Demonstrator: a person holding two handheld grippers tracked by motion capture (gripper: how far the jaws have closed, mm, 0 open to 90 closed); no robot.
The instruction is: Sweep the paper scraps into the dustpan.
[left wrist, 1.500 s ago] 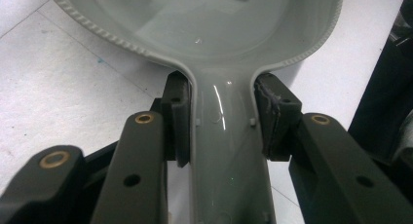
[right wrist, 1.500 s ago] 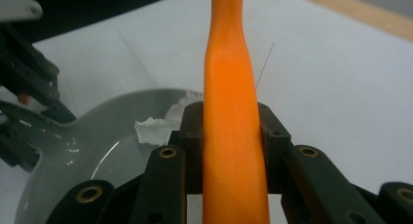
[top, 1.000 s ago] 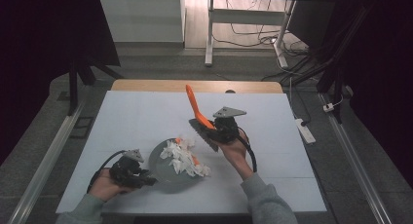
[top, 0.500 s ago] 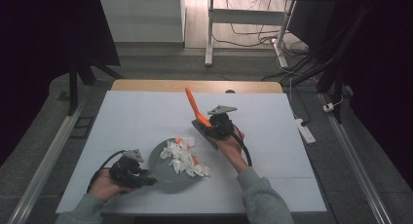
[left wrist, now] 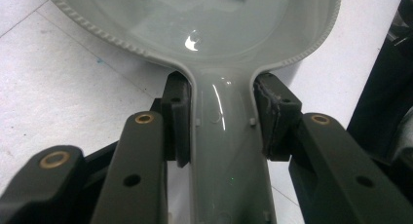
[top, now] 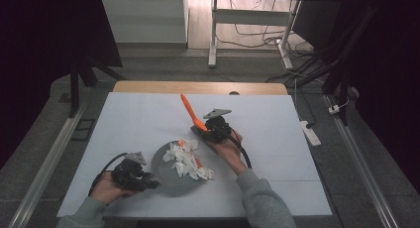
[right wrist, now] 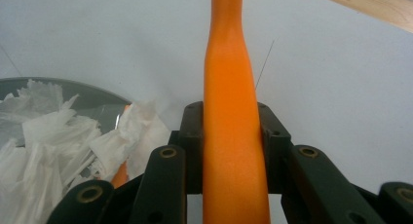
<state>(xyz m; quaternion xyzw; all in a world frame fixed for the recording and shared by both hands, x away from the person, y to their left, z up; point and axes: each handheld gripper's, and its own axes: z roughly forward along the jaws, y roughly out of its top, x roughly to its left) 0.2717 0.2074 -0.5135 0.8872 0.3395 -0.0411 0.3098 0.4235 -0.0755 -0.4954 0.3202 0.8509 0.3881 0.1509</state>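
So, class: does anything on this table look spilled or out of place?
Yes. Some torn white paper scraps overhang the right edge of the grey pan onto the white table. Otherwise the left gripper clamps the pan's handle and the right gripper clamps the orange tool.

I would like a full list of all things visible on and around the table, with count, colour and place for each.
Dustpan: one, grey, near table edge, handle clamped by left gripper.
Paper scraps: a pile, white, in and over the dustpan's right side.
Orange tool: one, orange, table centre, held by right gripper.
Table: one, white top.
Power strip: one, white, floor at right.
Left gripper: one, black, bottom left.
Right gripper: one, black, centre.
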